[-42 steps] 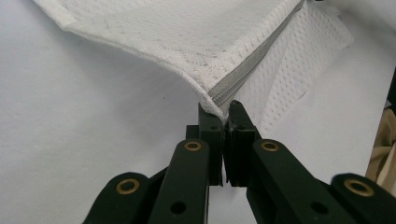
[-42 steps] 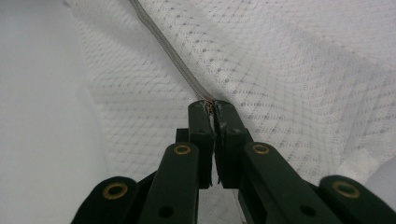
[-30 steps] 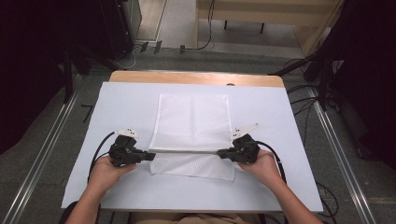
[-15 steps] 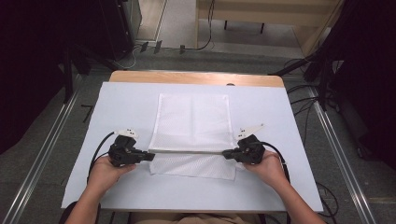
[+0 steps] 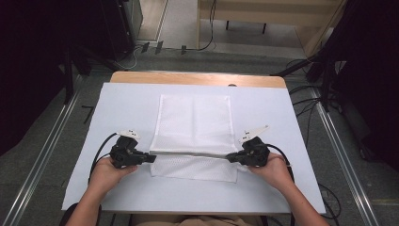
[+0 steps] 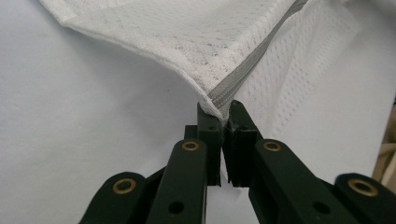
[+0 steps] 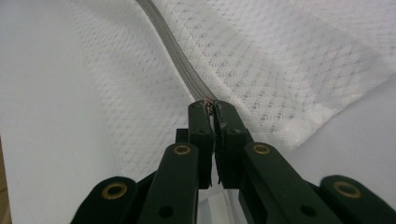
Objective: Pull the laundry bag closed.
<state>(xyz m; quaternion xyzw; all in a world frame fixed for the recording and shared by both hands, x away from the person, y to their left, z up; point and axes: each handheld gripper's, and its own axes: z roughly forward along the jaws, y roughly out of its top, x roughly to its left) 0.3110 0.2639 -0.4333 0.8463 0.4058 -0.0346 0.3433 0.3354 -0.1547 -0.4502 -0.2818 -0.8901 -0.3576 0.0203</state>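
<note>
A white mesh bag [image 5: 194, 125] with a grey zipper [image 5: 190, 153] lies in the middle of the white table [image 5: 282, 122]. Its zipper edge is lifted and pulled taut between my two grippers, with a mesh layer [image 5: 195, 167] lying flat below it toward the front. My left gripper [image 5: 151, 158] is shut on the zipper's left end [image 6: 219, 100]. My right gripper [image 5: 229, 157] is shut on the zipper's right end [image 7: 208, 100]. In the gripper views the mesh [image 6: 196, 37] and the zipper tape [image 7: 180, 65] run away from the jaws.
The table's wooden far edge [image 5: 197, 78] shows beyond the white cover. Metal rails [image 5: 42, 150] run along the floor on both sides, and cables [image 5: 306, 89] lie at the right. Dark equipment stands at the far left and right.
Both grippers keep their hold on the zipper ends. The right gripper has shifted slightly right and toward the front, pulling the zipper line a little tauter.
</note>
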